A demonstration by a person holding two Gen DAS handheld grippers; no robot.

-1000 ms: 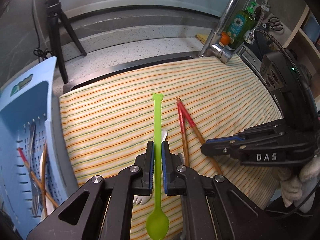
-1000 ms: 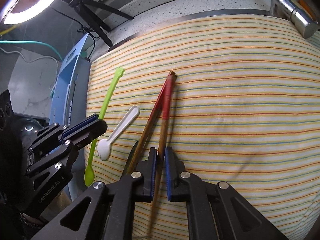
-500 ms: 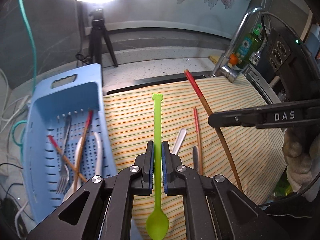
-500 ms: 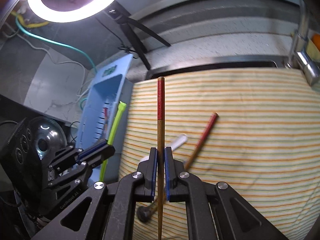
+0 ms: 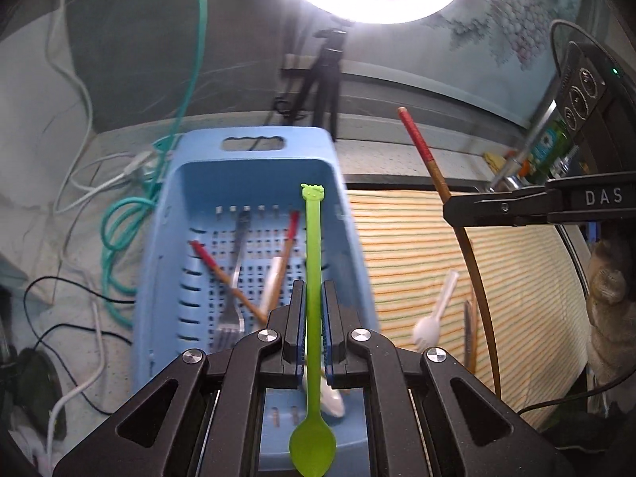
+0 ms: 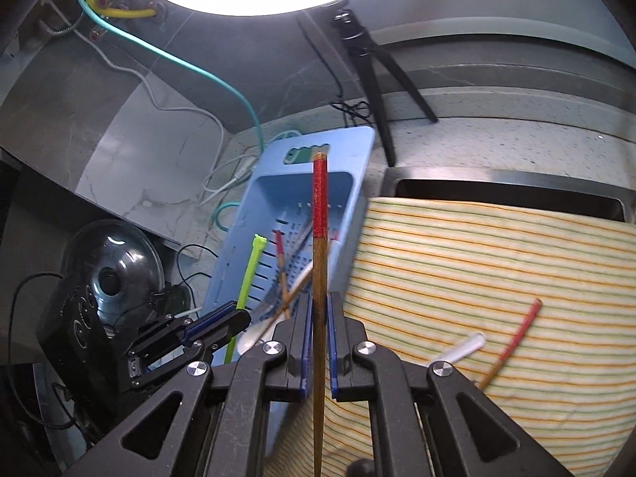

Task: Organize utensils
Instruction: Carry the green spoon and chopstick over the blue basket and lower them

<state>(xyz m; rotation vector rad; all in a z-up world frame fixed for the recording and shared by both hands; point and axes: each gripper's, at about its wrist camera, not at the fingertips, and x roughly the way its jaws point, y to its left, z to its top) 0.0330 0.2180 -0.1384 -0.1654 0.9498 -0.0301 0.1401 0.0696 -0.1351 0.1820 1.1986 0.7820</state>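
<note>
basket [image 5: 167, 238] holds fork, chopsticks, under left gripper | cloth [image 6: 497, 246] keeps white spoon, one chopstick | left gripper [image 5: 313, 318] clamped on green spoon [image 5: 314, 262] | right gripper [image 6: 318, 326] clamped on chopstick [image 6: 319, 238] | risk: long chopstick catches basket wall, or thin handles slip, fall outside

1. A green spoon [image 5: 313, 262] with a long thin handle stood clamped, bowl downward, over the blue basket [image 5: 167, 238].
2. A red-tipped chopstick [image 6: 319, 238] was held upright.
3. The basket held a fork [image 5: 232, 298], chopsticks and perhaps a white spoon.
4. A white spork [image 5: 433, 310] and another chopstick [image 6: 512, 338] lay on the striped cloth [image 6: 497, 258].
</note>
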